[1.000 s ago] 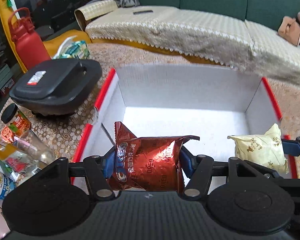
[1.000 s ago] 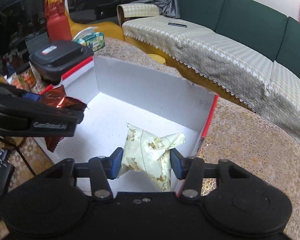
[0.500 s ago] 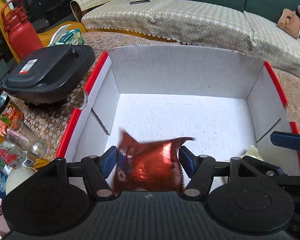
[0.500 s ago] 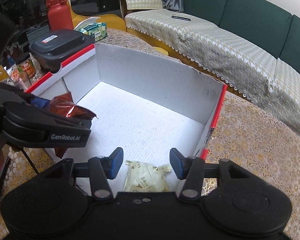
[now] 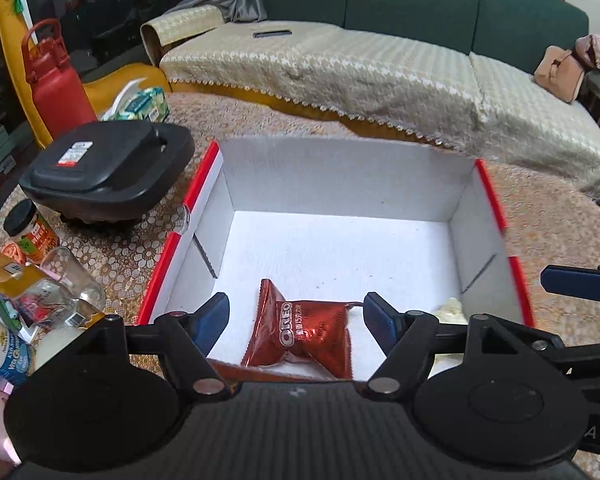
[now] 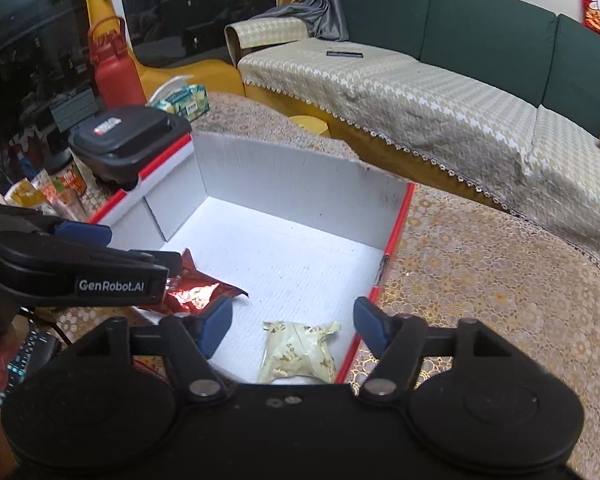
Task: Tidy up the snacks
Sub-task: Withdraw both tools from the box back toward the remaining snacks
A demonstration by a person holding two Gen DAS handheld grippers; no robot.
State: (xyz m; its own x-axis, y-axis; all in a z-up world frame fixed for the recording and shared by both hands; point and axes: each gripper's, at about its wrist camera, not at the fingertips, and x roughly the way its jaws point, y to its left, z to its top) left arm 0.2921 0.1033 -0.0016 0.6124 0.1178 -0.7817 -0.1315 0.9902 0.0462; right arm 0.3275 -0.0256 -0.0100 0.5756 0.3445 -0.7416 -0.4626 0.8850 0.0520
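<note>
The left gripper has its fingers apart; they have just been opening, and the red Oreo pack lies between them, touching neither, flat on the floor of the box near its near-left corner. The right gripper also has its fingers apart, just opened, with the cream pack lying loose between them on the box floor, close to the near wall and just inside the right wall. Seen from the right wrist, the left gripper hangs over the box's left side, above the Oreo pack. The box is white inside with red rims and stands open on the table. Left of the box sits a black appliance; nearer than that stand a glass and jars. Beyond the appliance stand a red bottle and a tissue pack. Behind the box runs a green sofa under a beige cover.
</note>
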